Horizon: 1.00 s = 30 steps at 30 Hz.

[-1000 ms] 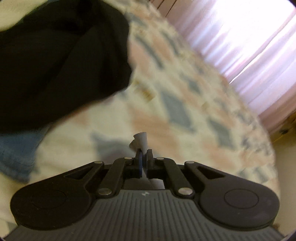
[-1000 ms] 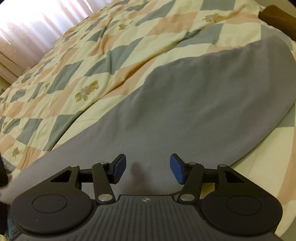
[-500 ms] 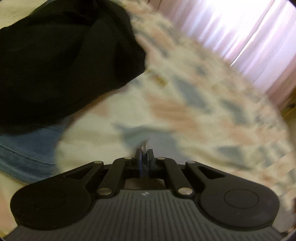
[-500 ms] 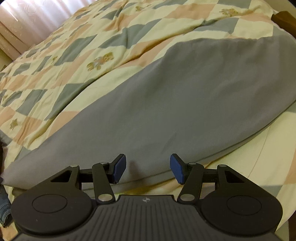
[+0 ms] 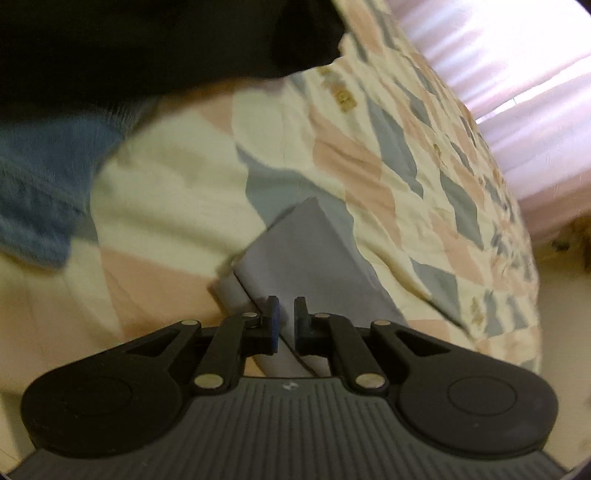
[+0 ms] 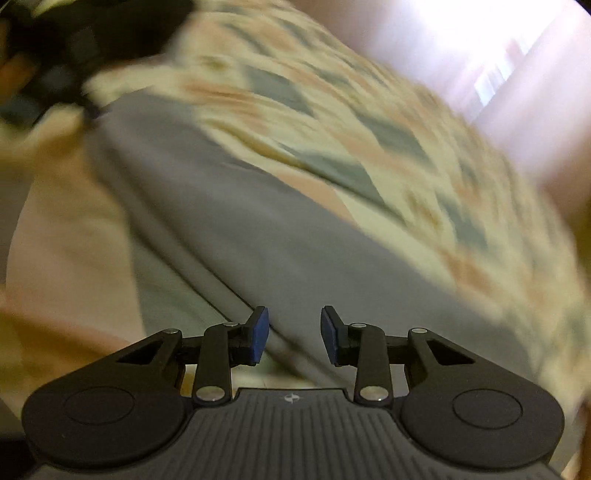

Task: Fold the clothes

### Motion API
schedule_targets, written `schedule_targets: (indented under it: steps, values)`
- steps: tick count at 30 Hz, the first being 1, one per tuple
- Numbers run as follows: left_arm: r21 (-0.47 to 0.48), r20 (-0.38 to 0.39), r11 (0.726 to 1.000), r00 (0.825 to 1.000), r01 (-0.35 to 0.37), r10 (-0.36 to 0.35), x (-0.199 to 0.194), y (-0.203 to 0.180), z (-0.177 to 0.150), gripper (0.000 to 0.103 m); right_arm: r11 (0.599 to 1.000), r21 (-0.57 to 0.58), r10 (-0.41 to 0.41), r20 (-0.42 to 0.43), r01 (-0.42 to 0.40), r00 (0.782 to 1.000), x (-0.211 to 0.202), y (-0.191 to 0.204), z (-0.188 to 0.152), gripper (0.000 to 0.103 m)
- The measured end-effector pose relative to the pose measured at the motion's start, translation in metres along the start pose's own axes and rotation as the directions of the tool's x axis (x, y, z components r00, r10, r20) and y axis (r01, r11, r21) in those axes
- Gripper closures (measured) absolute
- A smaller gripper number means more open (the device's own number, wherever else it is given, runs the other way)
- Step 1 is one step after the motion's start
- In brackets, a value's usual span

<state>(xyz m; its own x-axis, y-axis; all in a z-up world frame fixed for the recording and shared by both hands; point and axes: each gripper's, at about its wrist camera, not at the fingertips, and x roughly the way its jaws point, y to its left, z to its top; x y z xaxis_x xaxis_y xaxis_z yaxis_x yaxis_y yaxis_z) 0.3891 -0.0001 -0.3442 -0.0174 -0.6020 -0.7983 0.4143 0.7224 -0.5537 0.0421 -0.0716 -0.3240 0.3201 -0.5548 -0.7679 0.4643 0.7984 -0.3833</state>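
A grey garment (image 5: 306, 254) lies flat on the checked quilt (image 5: 388, 166), one corner pointing away from me. My left gripper (image 5: 285, 319) sits low over its near edge, open by a narrow gap, with the cloth running under and between the fingers. In the blurred right wrist view the same grey garment (image 6: 258, 221) stretches across the bed. My right gripper (image 6: 294, 334) hovers over its near edge, open wide and holding nothing.
A black garment (image 5: 147, 44) is heaped at the top left on blue denim (image 5: 40, 192). Pink curtains (image 5: 517, 74) hang beyond the bed's far side. A dark heap (image 6: 92, 33) shows at the top left of the right wrist view.
The left gripper was shut on a bit of pale cloth and has opened slightly over the grey corner. The right gripper swung quickly across the grey garment, staying open.
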Motion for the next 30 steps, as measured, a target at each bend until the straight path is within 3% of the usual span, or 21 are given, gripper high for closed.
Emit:
schedule_targets:
  steps: [3, 6, 13, 15, 21, 26, 30]
  values:
    - [-0.067, -0.021, 0.998, 1.000, 0.018, -0.020, 0.009, 0.007, 0.000, 0.100, 0.983, -0.179, -0.030, 0.041, 0.037, 0.999, 0.010, 0.028, 0.004, 0.070]
    - [-0.041, -0.022, 0.999, 1.000, 0.013, -0.014, 0.015, 0.004, -0.001, 0.100, 0.946, -0.312, -0.068, 0.063, 0.084, 0.996, 0.023, 0.049, 0.002, 0.070]
    - [0.001, -0.012, 1.000, 1.000, 0.015, -0.015, 0.023, 0.002, -0.002, 0.100, 0.858, -0.490, -0.132, 0.084, 0.156, 0.988, 0.049, 0.074, -0.011, 0.072]
    - [0.029, 0.001, 1.000, 1.000, 0.010, -0.010, 0.019, 0.002, -0.004, 0.103, 0.853, -0.497, -0.133, 0.089, 0.160, 0.987, 0.050, 0.076, -0.012, 0.103]
    - [0.124, 0.044, 0.992, 0.999, 0.010, -0.015, -0.001, 0.005, -0.008, 0.103, 0.903, -0.400, -0.111, 0.134, 0.156, 0.985, 0.026, 0.062, -0.005, 0.103]
    - [0.200, 0.079, 0.980, 0.997, 0.007, -0.024, -0.018, 0.007, -0.011, 0.103, 0.905, -0.403, -0.093, 0.125, 0.136, 0.988, 0.022, 0.062, -0.005, 0.103]
    - [0.124, 0.037, 0.989, 0.995, 0.083, -0.089, -0.013, 0.009, -0.013, 0.100, 0.895, -0.423, -0.105, 0.101, 0.138, 0.989, 0.028, 0.070, -0.008, 0.103]
